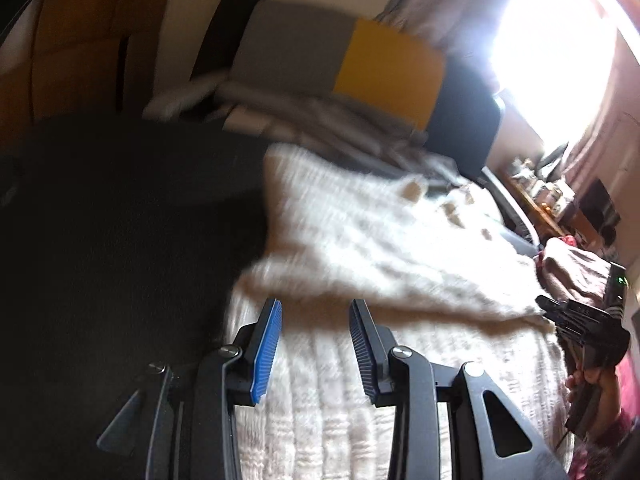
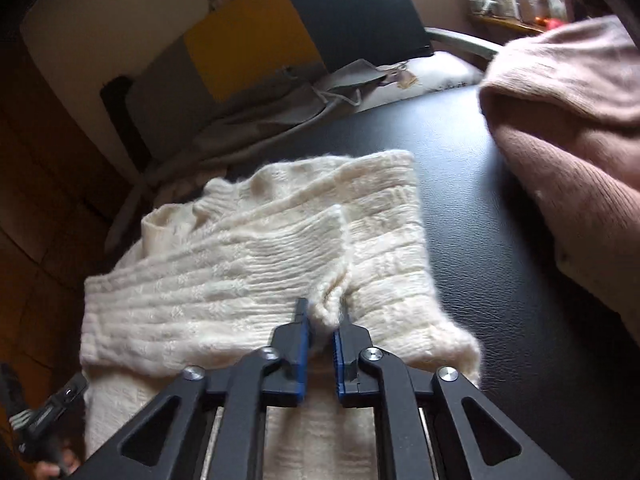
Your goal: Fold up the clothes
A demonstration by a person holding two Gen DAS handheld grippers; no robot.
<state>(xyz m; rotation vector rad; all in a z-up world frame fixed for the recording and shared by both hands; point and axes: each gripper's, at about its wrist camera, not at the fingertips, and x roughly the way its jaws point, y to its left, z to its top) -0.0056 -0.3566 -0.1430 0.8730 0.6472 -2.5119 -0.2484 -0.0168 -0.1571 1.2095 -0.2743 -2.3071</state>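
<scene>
Your right gripper [image 2: 320,334] pinches the soft, thick cream knit sweater [image 2: 248,264] at its folded edge; left gripper [image 1: 316,346] stands half open, empty.

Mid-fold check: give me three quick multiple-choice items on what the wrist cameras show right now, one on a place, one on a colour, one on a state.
1. Where does the pink garment lie, seen from the right wrist?
A. Right of the cream sweater
B. Under it
C. Left of it

2. What colour is the surface under the sweater?
A. White
B. Black
C. Yellow

3. What is between the left gripper's jaws?
A. A sleeve
B. A hanger
C. Nothing

Key: 1 A, it lies apart at the right edge. 2 B, dark leather-like grain shows beside the knit. 3 C, the jaws stand apart over the sweater with empty space between.
</scene>
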